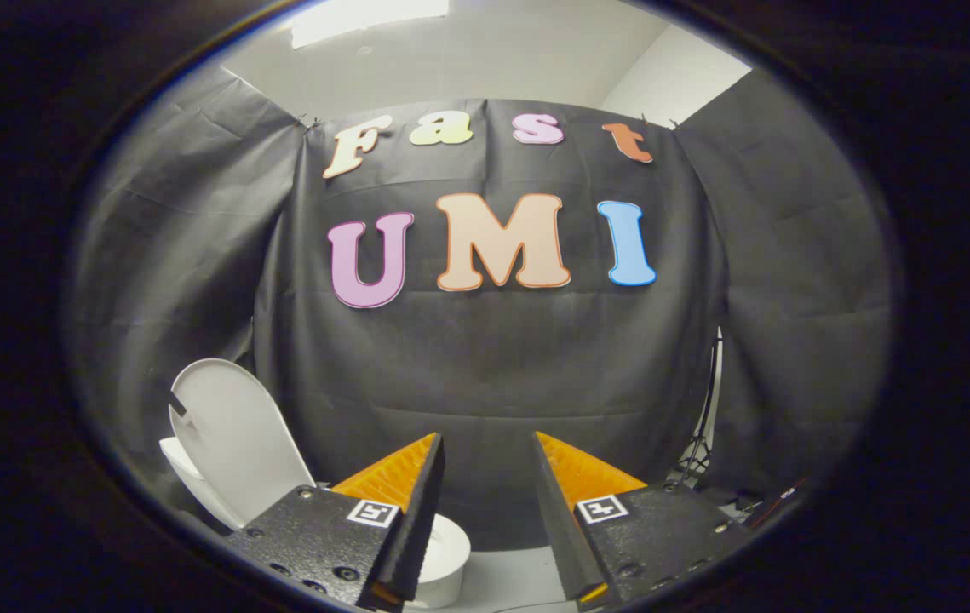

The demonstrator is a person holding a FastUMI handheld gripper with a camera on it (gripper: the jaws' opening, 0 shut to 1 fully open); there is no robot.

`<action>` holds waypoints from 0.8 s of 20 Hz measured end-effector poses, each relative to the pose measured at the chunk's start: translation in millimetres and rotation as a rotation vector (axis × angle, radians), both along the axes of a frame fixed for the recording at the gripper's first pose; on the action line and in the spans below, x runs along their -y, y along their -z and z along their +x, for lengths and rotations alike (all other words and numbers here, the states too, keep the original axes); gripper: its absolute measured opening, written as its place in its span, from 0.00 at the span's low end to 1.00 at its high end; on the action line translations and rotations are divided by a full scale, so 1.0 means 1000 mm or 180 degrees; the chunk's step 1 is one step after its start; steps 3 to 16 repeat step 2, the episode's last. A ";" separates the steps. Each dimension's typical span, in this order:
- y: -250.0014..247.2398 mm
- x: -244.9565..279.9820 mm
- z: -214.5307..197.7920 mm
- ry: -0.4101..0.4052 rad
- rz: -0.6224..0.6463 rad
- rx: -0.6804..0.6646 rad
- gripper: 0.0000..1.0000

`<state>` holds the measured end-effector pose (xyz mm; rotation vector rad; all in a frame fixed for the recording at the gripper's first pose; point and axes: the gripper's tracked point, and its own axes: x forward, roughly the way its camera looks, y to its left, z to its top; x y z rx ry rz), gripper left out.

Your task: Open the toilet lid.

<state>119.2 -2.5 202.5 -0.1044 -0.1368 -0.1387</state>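
Observation:
A white toilet lid (233,443) stands raised, nearly upright, to the left of and beyond my fingers. Below it the white toilet rim (448,549) curves out from behind my left finger (404,502). My gripper (487,443) is open, with a wide gap and nothing between its fingers. It sits apart from the lid, to the lid's right, facing the black cloth wall. The rest of the toilet body is hidden behind the left finger's mount.
Black cloth (493,375) hangs as a wall straight ahead and on both sides. A thin dark stand (702,443) rises at the right, beyond the right finger. Pale floor (506,579) lies between the fingers.

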 end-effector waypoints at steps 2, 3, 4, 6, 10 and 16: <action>0.003 0.016 0.001 0.0023 0.0051 -0.0005 0.59; 0.003 0.016 0.001 0.0023 0.0051 -0.0005 0.59; 0.003 0.016 0.001 0.0023 0.0051 -0.0005 0.59; 0.003 0.016 0.001 0.0023 0.0051 -0.0005 0.59; 0.003 0.016 0.001 0.0023 0.0051 -0.0005 0.59; 0.003 0.016 0.001 0.0023 0.0051 -0.0005 0.59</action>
